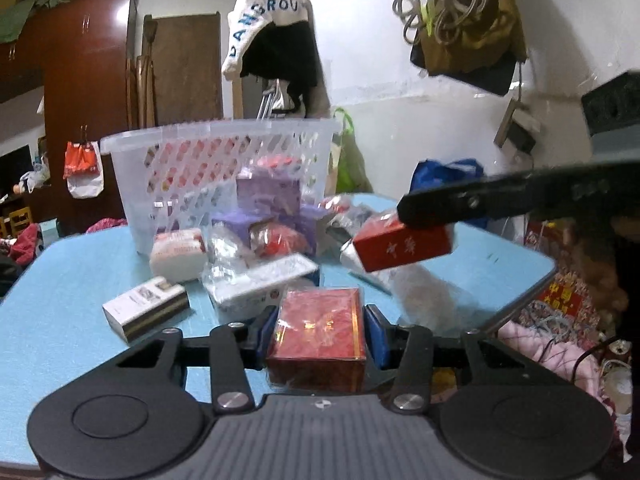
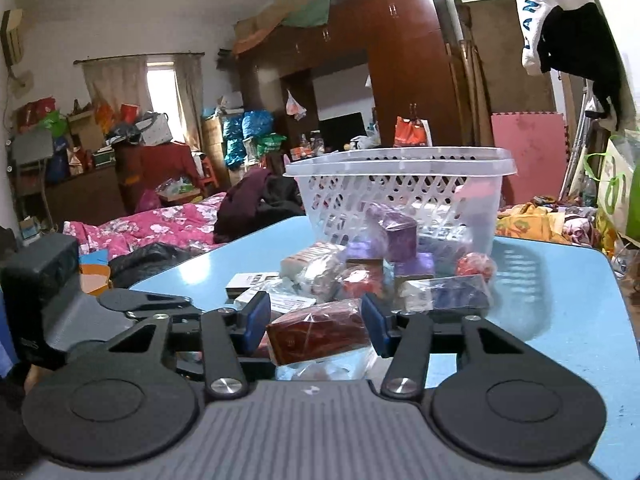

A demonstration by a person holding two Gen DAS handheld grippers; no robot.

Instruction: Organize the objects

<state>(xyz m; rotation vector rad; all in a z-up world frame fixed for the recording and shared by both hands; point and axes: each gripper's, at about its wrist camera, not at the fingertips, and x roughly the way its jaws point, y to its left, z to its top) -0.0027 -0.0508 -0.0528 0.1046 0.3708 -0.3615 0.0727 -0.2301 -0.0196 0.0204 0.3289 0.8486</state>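
The blue table [image 1: 72, 264] carries a white basket [image 1: 216, 168] behind a heap of packets. Before the basket, the left gripper [image 1: 318, 330] and the right gripper [image 2: 316, 326] each clamp a red box [image 1: 318, 336]. Slippery wrap could let either slide free.

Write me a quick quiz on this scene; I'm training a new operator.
1. True or false: the left tongs are empty.
2. What stands behind the pile on the blue table? A) white basket B) metal pot C) glass jar
3. Fill in the colour: the wrapped box in the right tongs is ___.
Key: 1 false, they grip a gold-trimmed red box; 2 A; 3 red.
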